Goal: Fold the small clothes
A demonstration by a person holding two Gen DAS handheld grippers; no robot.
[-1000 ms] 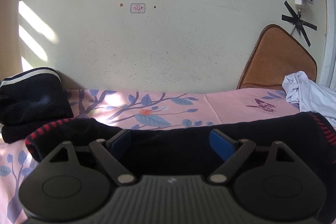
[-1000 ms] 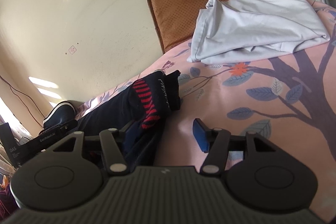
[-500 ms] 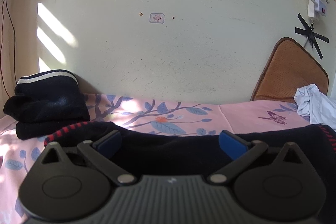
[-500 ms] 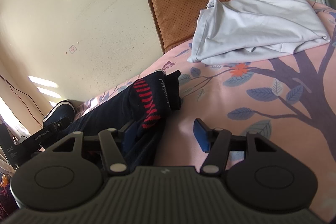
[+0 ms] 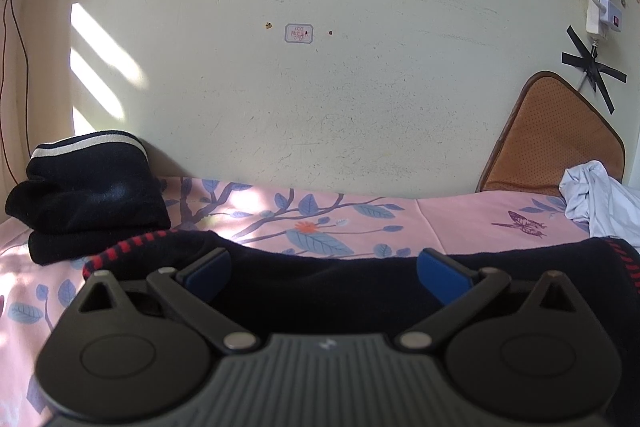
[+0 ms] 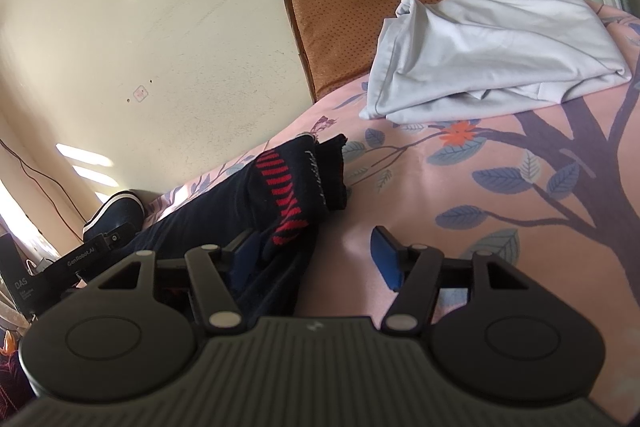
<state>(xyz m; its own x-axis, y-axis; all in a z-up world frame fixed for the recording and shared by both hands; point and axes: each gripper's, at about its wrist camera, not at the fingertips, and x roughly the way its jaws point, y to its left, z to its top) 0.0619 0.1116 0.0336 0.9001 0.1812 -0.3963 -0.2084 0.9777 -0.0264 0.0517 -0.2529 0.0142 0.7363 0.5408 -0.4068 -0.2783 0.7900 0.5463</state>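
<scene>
Pink floral bedsheet (image 5: 460, 223) against a cream wall (image 5: 320, 107). Left gripper (image 5: 324, 269), jaws just opened wide, hovers over the one dark red-trimmed garment (image 5: 320, 291). Right gripper (image 6: 316, 255) spread, garment's hem between its jaws, bare sheet rightward. One folded dark stack (image 5: 88, 195) left, one white cloth (image 6: 492, 47) right.

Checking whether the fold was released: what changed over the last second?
The left gripper opened its jaws wide above the dark garment with red-striped cuffs; the right gripper just opened slightly. The garment, white cloth and folded black pile stayed put.
</scene>
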